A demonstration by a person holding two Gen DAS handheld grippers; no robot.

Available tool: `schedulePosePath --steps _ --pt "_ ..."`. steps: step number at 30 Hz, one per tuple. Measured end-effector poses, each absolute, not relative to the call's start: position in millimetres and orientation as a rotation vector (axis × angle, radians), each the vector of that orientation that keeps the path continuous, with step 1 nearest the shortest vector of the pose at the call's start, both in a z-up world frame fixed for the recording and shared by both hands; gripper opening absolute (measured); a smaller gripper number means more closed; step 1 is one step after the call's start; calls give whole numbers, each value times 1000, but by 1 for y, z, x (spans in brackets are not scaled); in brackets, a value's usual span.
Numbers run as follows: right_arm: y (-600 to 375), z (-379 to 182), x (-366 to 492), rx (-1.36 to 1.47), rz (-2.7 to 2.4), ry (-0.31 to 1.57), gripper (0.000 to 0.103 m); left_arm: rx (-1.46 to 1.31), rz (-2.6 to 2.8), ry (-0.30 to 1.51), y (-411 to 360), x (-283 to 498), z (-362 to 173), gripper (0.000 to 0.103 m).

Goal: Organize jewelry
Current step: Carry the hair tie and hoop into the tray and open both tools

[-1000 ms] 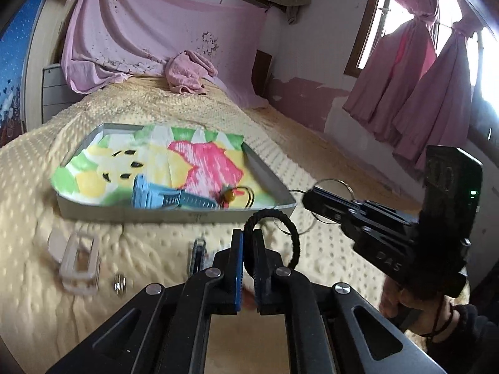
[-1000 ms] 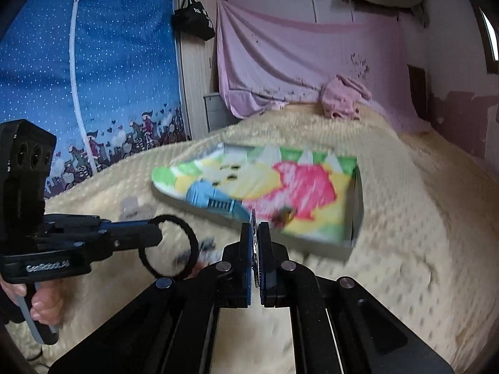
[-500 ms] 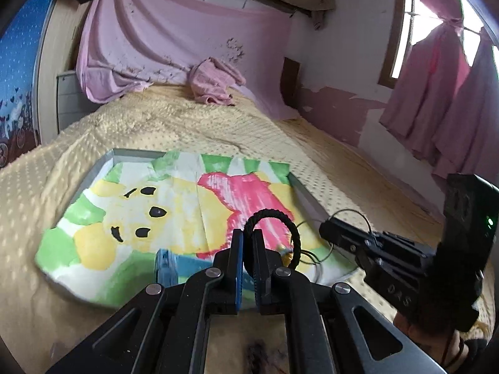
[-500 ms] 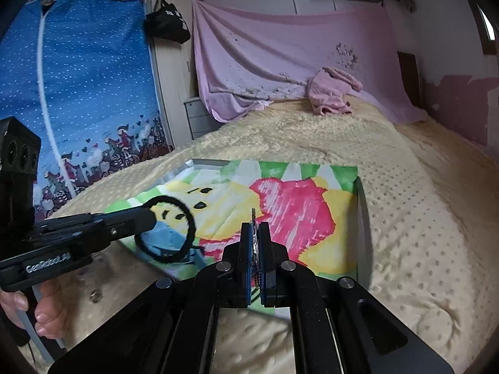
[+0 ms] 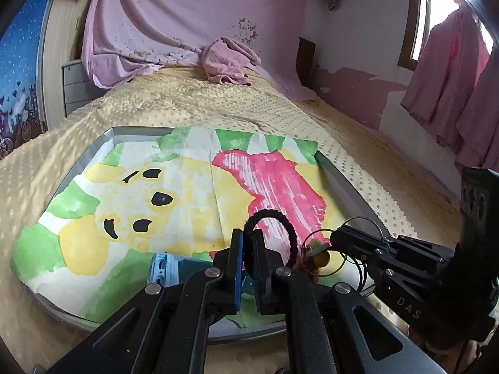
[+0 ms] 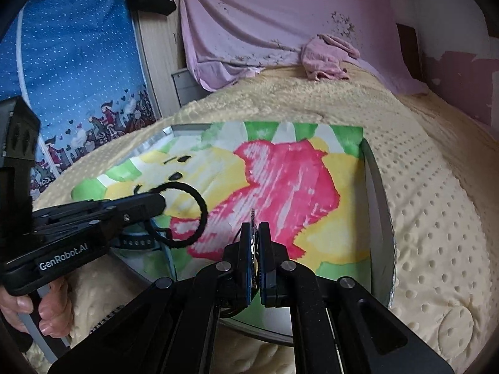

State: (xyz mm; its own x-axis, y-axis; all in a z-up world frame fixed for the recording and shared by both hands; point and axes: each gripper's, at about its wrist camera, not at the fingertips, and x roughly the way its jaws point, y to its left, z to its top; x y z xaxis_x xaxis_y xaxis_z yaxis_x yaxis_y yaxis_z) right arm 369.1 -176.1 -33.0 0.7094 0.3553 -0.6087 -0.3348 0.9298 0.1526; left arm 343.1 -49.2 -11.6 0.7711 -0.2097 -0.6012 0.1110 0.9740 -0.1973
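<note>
Left gripper (image 5: 247, 251), fingers clamped on a black hair tie (image 5: 274, 233), hovers over the near edge of the tray (image 5: 349, 187). Right gripper (image 6: 255, 249), fingers pinching thin wire bangles (image 5: 363, 227), hangs just beside it. A blue watch (image 5: 168, 268) and a small charm (image 5: 321, 257) lie in the tray. Advisable: lower each piece onto bare painted paper (image 5: 187, 187) beyond them, then release, avoiding tangles.

A crumpled pink towel (image 5: 229, 60) lies on the yellow bedspread (image 5: 193, 106), below a hanging pink sheet (image 6: 280, 21).
</note>
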Motion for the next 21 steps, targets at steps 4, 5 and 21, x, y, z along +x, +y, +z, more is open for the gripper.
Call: schedulePosePath --steps 4,5,21 --pt "-181 -32 365 39 364 678 12 -185 -168 690 -44 340 -15 9" --pt "-183 -31 363 43 360 671 16 -198 -168 690 -42 339 -16 12" --pt "-207 6 297 58 264 435 55 -193 -120 497 -36 283 13 72"
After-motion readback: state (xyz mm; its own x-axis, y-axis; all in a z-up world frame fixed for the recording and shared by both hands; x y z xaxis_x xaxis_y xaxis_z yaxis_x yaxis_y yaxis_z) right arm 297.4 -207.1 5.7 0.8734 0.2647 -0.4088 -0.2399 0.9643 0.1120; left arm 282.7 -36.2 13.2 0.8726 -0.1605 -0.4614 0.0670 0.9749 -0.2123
